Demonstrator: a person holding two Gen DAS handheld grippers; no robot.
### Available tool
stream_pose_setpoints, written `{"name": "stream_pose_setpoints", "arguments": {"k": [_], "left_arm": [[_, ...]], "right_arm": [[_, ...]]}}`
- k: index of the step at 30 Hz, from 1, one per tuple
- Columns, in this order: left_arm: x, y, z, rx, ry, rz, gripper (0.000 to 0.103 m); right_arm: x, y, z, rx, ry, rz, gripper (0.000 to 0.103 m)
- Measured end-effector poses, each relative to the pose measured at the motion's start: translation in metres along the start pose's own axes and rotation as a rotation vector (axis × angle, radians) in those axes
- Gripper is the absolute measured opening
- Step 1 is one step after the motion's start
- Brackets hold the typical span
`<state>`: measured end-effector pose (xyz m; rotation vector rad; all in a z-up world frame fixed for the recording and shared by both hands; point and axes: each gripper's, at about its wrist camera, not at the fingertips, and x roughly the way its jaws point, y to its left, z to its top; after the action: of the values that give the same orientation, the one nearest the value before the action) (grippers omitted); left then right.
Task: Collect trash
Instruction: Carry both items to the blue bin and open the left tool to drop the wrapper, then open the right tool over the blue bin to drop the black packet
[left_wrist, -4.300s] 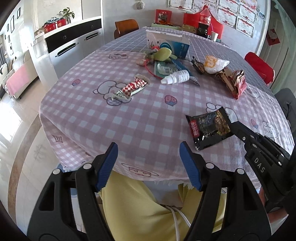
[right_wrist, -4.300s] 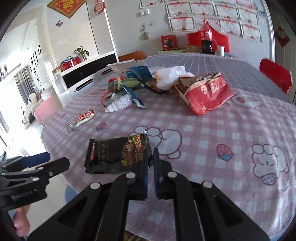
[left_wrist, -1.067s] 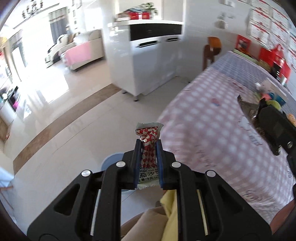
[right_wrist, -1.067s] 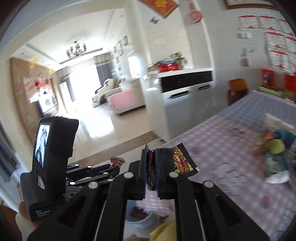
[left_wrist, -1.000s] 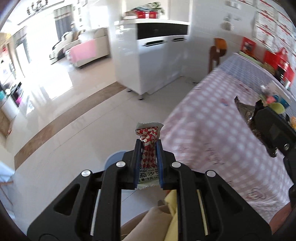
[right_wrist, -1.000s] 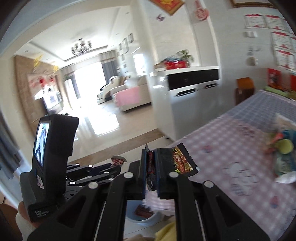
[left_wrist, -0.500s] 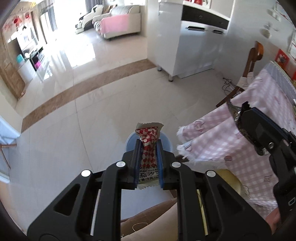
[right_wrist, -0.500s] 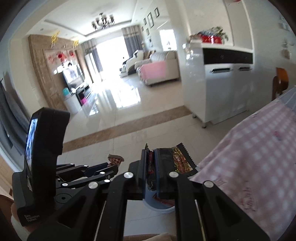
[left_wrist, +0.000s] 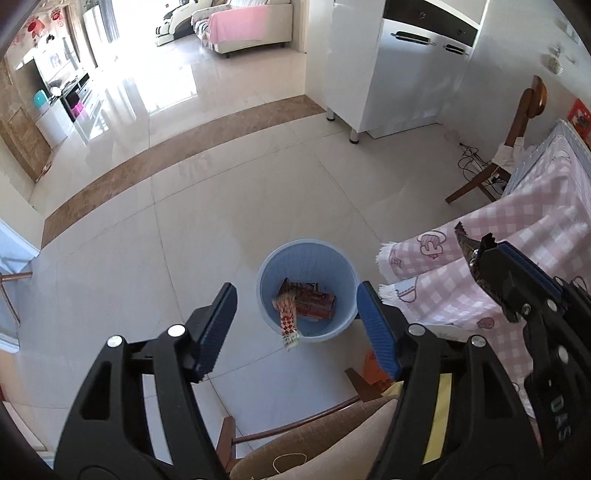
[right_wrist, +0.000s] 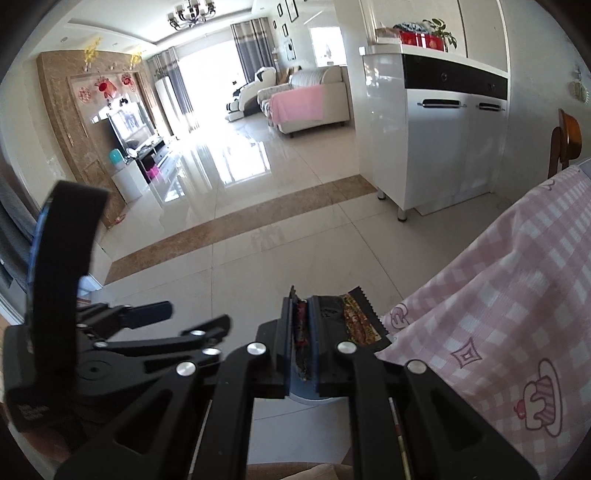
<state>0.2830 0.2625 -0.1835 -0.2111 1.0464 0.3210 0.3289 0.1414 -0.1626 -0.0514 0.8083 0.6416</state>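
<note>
My left gripper (left_wrist: 295, 314) is open above a light blue trash bin (left_wrist: 341, 275) on the floor. A red-and-white checkered wrapper (left_wrist: 288, 319) falls between the fingers over the bin's near rim. Red wrappers (left_wrist: 314, 301) lie inside the bin. My right gripper (right_wrist: 301, 325) is shut on a black snack wrapper (right_wrist: 360, 321); it also shows in the left wrist view (left_wrist: 467, 247), right of the bin by the tablecloth. The left gripper also shows in the right wrist view (right_wrist: 177, 321), at lower left.
The pink checkered tablecloth (left_wrist: 524, 221) hangs at the right, close to the bin. A wooden chair (left_wrist: 517, 133) stands behind it, and a white cabinet (left_wrist: 406, 74) farther back. A brown chair edge (left_wrist: 295, 432) lies below the left gripper. Tiled floor (left_wrist: 221, 184) stretches left.
My left gripper has opened and let go of the checkered wrapper, which now drops toward the bin. Both grippers have tilted further down over the bin. The right gripper still holds the black wrapper.
</note>
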Motion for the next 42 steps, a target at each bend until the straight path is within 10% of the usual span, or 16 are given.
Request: {"name": "stream_pose_setpoints", "arguments": {"k": [14,18,20,42], "left_arm": [[-0.012,0.044,-0.004,-0.082,-0.011,0.060,0.067],[-0.015,0.057,-0.006,-0.101,-0.012,0.077,0.067],[-0.015,0.061,-0.006,-0.109,-0.013,0.082,0.067],[-0.110,-0.007,-0.012,-0.007,-0.227,-0.037,0.067]], "right_arm": [[0.057,0.029,0.008,-0.038,0.106,0.050,0.013],[0.072,0.043,0.013,-0.071,0.155,0.037,0.054],[0.070,0.046,0.013,-0.070,0.140,0.031,0.056],[-0.081,0.002,0.020,-0.005,-0.117,-0.108,0.056]]}}
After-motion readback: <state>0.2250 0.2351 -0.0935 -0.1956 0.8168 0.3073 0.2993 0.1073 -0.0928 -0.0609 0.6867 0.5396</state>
